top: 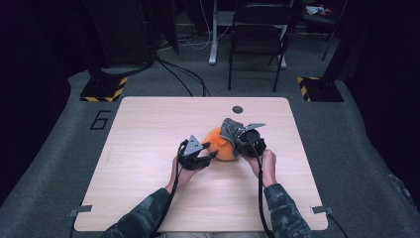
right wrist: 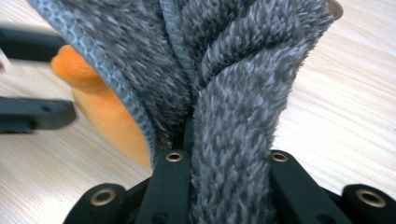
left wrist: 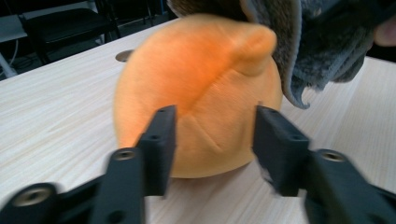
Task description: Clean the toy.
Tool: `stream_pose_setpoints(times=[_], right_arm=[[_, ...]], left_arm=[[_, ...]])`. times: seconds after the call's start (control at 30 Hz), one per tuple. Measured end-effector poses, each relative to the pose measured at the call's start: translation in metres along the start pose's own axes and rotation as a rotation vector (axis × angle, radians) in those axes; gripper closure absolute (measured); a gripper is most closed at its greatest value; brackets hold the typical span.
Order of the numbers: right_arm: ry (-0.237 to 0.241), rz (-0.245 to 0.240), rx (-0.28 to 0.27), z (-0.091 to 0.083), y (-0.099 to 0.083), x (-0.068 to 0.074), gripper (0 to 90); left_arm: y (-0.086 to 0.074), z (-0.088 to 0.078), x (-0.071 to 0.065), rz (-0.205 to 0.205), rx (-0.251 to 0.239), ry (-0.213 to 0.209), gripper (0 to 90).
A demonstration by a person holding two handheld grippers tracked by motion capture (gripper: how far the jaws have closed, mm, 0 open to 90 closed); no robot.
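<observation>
A rounded orange plush toy [left wrist: 196, 98] sits near the middle of the pale wooden bench [top: 143, 148], with a fuzzy grey knitted cloth [right wrist: 224, 84] draped over its far upper side, so the work in hand looks like pulling that covering off the toy, or dressing it, and the pictures do not settle which. The right gripper [top: 246, 140] is clenched on a thick fold of the grey cloth, which bulges up between its black jaws in the right gripper view, and it holds that fold just above and beside the toy. The left gripper [left wrist: 212, 140] stands released, its jaws parted on either side of the toy's lower front without pressing on it; the toy rests on the bench by its own weight. Judged from this, the job is about halfway: the cloth lies against the toy's top and back, while the front and one small stubby limb are bare. What is left is to free or seat the rest of the cloth. Counted: one plush toy, one grey cloth, two grippers, one bench with one small round hole [top: 237, 109] near its far edge
</observation>
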State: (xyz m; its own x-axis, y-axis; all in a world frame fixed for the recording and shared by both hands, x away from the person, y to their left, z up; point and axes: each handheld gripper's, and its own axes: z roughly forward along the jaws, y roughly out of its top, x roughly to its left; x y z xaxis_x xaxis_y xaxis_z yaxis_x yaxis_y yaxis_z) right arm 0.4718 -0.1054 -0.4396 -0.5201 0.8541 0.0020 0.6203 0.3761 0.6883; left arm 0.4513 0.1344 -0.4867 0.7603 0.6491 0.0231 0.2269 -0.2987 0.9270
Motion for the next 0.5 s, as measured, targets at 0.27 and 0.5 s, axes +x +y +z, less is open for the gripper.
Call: stream_pose_setpoints(times=[0.27, 0.5], right_arm=[[-0.008, -0.004, 0.009, 0.0, 0.0, 0.001, 79.1], [-0.011, -0.002, 0.009, 0.001, 0.0, 0.001, 79.1]], left_arm=[[-0.008, -0.003, 0.03, -0.121, 0.02, 0.017, 30.7], [-0.018, 0.014, 0.029, -0.189, 0.056, -0.054, 35.0]])
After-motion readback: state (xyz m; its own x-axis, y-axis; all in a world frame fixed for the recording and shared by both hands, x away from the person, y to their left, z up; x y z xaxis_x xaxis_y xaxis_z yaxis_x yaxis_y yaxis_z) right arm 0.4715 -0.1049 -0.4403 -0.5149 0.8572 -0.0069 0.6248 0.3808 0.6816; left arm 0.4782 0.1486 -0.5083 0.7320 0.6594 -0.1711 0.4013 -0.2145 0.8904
